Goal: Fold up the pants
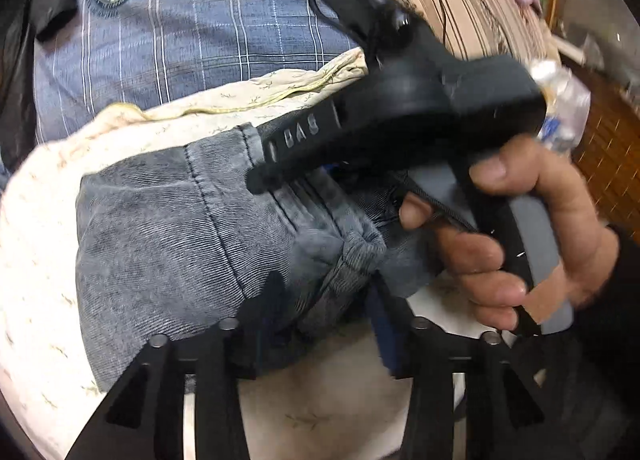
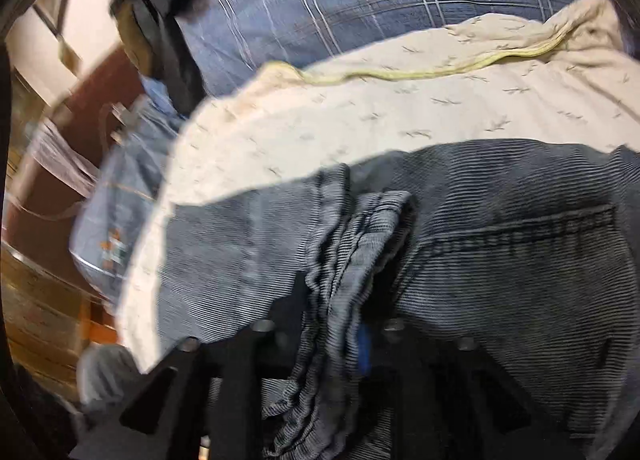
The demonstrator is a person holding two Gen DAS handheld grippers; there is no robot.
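Observation:
Grey-blue denim pants point(image 1: 168, 232) lie partly folded on a cream bedsheet point(image 1: 48, 228). My left gripper point(image 1: 324, 300) is shut on a bunched fold of the pants at their near edge. The right gripper's black body point(image 1: 404, 108) crosses the left wrist view above the pants, held by a hand point(image 1: 520, 236). In the right wrist view my right gripper point(image 2: 332, 324) is shut on a gathered fold of the pants point(image 2: 520, 260), next to a back pocket seam point(image 2: 520, 226).
A blue plaid pillow point(image 1: 192, 28) lies behind the cream sheet point(image 2: 400, 116). A striped cushion point(image 1: 472, 4) and a plastic bottle point(image 1: 564, 108) sit at the right. Another denim garment point(image 2: 124, 188) hangs at the bed's left edge, above wooden floor point(image 2: 36, 300).

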